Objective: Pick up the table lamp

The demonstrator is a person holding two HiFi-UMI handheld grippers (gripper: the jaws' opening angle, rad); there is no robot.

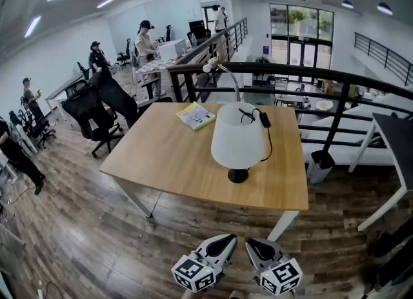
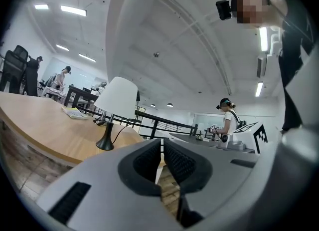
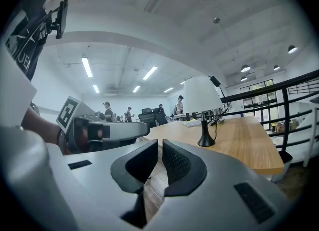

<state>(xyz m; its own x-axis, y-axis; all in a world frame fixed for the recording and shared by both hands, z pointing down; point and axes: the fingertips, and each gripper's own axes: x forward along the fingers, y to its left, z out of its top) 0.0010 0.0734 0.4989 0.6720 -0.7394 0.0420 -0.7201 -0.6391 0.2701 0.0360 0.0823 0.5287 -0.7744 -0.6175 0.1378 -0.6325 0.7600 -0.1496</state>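
Wooden table (image 1: 168, 155), table lamp (image 1: 239, 137) upright, shade above base

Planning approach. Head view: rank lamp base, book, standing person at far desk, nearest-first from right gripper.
From the right gripper:
1. lamp base, near table edge, ahead.
2. book, table's far side, left.
3. standing person, back left, beyond table.

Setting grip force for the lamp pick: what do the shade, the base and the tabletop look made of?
Lamp shade: white, matte, evenly smooth, likely fabric or plastic; no weave can be made out.
Base: black, flared, smooth, probably painted metal or plastic.
Tabletop: light wood grain, low gloss, likely laminate or veneer.
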